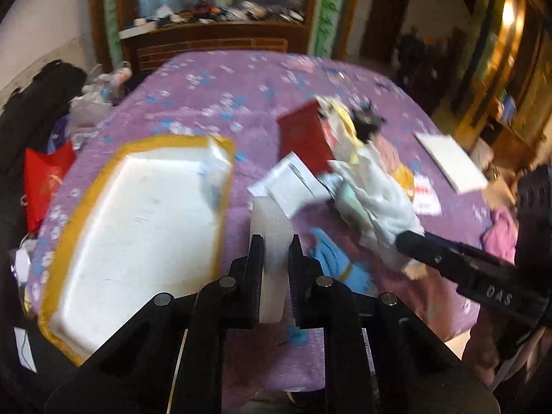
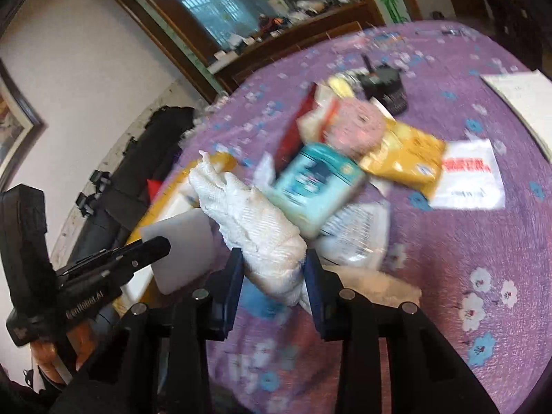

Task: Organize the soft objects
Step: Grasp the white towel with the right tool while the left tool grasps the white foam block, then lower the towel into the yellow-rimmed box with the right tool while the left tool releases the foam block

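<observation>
Risk: my left gripper (image 1: 275, 241) pinches the white foam block (image 1: 272, 241) beside the foam tray (image 1: 138, 227) while my right gripper (image 2: 274, 269) clamps the dangling white cloth (image 2: 255, 224), whose loose end may snag the packet pile (image 2: 345, 158) on the counter (image 2: 465, 241).

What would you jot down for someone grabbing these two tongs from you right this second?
Left tongs: shut on the white foam block, held above the purple tablecloth.
Right tongs: shut on the white knitted cloth, also lifted.
White foam tray with yellow tape edging lies to the left, nearly bare; likely where the soft things go.
Left on the cloth: blue rag, pink cloth, and a heap of packets including a teal pack and yellow pouch.
Done: both items picked up. Remaining: place them, then sort the rest.
</observation>
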Tool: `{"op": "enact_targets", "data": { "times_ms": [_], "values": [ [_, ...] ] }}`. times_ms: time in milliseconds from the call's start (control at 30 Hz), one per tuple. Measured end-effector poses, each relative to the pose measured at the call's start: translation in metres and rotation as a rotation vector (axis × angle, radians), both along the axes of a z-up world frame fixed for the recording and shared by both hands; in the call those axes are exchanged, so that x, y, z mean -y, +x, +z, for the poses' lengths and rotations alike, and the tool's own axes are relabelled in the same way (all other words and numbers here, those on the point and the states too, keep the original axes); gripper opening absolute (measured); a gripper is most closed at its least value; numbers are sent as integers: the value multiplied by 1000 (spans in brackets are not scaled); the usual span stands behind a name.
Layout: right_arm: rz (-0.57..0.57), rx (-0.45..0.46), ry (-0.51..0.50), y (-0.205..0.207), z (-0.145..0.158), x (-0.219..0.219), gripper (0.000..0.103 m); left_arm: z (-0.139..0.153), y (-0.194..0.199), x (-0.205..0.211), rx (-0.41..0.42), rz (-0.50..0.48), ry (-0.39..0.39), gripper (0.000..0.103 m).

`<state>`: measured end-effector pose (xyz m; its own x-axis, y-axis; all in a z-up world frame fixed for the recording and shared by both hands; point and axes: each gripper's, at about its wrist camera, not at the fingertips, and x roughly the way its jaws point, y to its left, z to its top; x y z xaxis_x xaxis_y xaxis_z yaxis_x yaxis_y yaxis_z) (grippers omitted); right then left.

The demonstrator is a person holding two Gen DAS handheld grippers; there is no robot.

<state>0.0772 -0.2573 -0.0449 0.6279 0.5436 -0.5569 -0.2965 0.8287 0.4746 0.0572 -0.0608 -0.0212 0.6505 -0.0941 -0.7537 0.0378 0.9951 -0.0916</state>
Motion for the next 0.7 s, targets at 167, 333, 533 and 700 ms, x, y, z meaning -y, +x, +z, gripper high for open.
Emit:
{"op": "enact_targets", "data": {
  "times_ms": [167, 333, 533, 700],
  "values": [
    [97, 27, 5, -3, 24, -41, 34, 31, -27, -39, 70, 79, -18, 13],
    [189, 5, -46, 11, 32, -104, 34, 30, -40, -82, 81, 202, -7, 13],
    [228, 17, -144, 33, 36, -172, 34, 18, -45, -114, 87, 283, 68, 13],
    [247, -28, -217, 55, 11, -206, 35, -19, -35, -114, 7, 237, 175, 13]
  ]
}}
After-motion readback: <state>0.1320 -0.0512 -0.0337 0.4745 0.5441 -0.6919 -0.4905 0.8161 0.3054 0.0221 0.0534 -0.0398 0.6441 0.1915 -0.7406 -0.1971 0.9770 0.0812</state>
